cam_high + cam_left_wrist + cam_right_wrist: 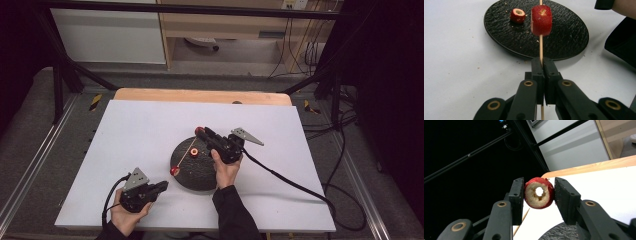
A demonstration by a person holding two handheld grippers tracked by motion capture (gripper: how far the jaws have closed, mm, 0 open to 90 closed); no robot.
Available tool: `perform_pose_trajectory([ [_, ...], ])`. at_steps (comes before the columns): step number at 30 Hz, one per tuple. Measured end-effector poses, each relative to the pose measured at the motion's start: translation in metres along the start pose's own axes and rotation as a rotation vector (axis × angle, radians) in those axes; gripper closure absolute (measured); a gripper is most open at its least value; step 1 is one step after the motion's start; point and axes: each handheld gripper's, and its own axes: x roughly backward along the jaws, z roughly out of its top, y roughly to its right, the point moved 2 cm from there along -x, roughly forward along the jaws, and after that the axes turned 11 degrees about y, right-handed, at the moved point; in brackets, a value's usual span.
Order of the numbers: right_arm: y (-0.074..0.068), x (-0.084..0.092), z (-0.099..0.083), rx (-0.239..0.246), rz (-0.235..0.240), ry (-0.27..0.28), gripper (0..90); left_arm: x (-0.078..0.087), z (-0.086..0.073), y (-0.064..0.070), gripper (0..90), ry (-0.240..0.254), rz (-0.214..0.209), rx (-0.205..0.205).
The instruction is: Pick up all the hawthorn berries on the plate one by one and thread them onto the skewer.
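The left claw is pressed together on a thin wooden skewer that carries one red fruit piece above the black plate — another cored slice lies on that plate. The right claw is clamped on a red ring-shaped slice, held up over the far edge of the plate on the white surface.

Red cored slices, thin skewer

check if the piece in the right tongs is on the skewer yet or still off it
Off. The red ring sits clamped between the right tongs, its centre hole empty; the skewer stays in the left tongs.
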Motion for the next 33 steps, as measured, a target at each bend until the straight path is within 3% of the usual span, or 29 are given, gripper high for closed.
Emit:
perform_pose_trajectory([
  [19,-0.001,0.000,-0.007,-0.016,0.011,-0.009,61.4,-0.002,0.000,0.001,88.3,-0.008,0.004,0.009],
  [22,-0.001,0.000,-0.010,-0.004,0.015,-0.016,61.4,-0.003,0.000,0.002,88.3,-0.007,0.008,0.021],
  [33,-0.004,0.001,-0.021,-0.032,0.033,-0.038,61.5,-0.009,0.002,0.008,88.3,0.013,0.029,0.060],
])
